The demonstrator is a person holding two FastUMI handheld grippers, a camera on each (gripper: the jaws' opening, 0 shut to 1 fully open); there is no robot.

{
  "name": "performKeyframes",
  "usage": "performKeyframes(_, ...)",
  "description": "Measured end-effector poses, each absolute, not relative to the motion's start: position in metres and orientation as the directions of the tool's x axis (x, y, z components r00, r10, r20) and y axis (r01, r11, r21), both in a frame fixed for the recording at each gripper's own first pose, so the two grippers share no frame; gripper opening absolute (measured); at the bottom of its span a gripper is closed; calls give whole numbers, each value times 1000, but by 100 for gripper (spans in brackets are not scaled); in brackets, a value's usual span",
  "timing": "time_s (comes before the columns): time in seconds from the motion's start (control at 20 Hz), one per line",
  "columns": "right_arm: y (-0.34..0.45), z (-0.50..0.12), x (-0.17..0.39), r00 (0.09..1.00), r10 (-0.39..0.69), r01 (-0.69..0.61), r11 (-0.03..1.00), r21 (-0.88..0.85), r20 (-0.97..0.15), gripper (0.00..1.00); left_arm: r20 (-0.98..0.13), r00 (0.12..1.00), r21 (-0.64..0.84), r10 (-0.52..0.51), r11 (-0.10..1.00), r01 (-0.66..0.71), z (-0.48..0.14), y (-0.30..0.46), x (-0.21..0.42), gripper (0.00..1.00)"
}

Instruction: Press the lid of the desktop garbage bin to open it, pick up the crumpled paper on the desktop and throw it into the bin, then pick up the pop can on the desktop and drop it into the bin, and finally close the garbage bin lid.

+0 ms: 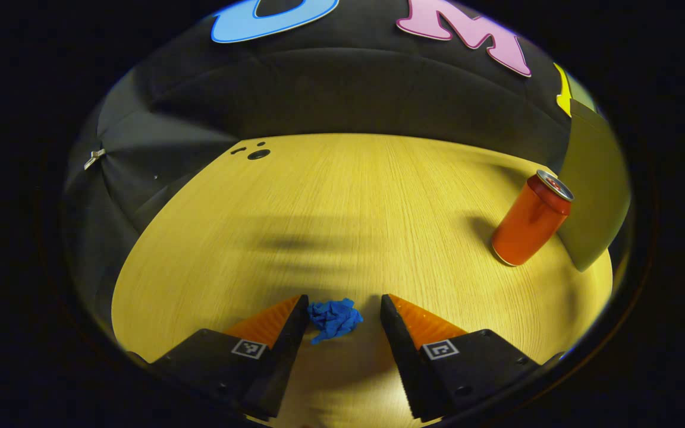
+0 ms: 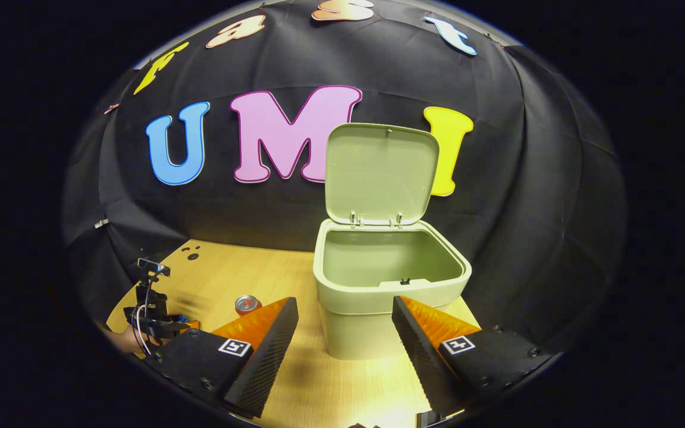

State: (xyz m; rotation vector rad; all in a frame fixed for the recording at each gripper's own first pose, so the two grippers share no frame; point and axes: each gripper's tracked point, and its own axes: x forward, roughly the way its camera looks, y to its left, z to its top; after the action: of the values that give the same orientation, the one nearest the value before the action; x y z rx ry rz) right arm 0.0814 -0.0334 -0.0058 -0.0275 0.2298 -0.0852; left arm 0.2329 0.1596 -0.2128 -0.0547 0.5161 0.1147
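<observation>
A crumpled blue paper [image 1: 334,318] lies on the wooden desktop [image 1: 342,202], between the tips of my open left gripper [image 1: 343,309] and nearer its left finger. An orange pop can [image 1: 531,219] stands upright at the right of the left gripper view, beside the pale green bin's wall [image 1: 592,190]. In the right gripper view the bin [image 2: 387,285] stands open, its lid [image 2: 381,173] raised upright at the back. My right gripper [image 2: 345,315] hangs open just in front of the bin with nothing between its fingers. The can's top [image 2: 248,304] shows left of the bin.
The other gripper and the hand holding it [image 2: 152,315] sit low at the far left of the right gripper view. Small dark holes [image 1: 256,153] mark the desktop's far corner. The black cloth wall closes off the back and sides.
</observation>
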Motion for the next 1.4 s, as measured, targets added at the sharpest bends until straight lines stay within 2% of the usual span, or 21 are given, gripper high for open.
performKeyframes(0.15,-29,-2,75,973,-93,87,995,-39,-212,100,-484,869,-25,102,991,-131,-215,158,234,59)
performKeyframes(0.2,-27,-2,72,973,-94,88,995,-39,-210,100,-485,869,-24,102,991,-130,-216,158,234,59)
performKeyframes(0.3,-21,-1,66,974,-92,85,996,-39,-207,100,-481,872,-27,96,992,-125,-215,159,234,48)
performKeyframes(0.4,-16,-1,57,975,-94,85,995,-51,-203,100,-475,875,-34,89,992,-119,-214,159,234,47)
performKeyframes(0.75,0,-1,22,977,-70,44,991,-126,-203,98,-455,888,-65,66,992,-108,-201,164,233,35)
performKeyframes(0.8,0,1,19,979,-60,35,991,-130,-193,98,-445,893,-71,70,991,-113,-194,164,231,37)
performKeyframes(0.95,3,6,14,988,-29,11,993,-121,-150,98,-426,898,-20,106,992,-127,-170,169,218,37)
performKeyframes(1.1,-1,4,15,990,19,-34,994,-103,-142,98,-363,925,-17,114,992,-128,-128,160,200,37)
performKeyframes(1.4,-42,1,18,991,59,-72,992,-103,-124,98,-198,978,-142,69,985,-98,-15,118,176,37)
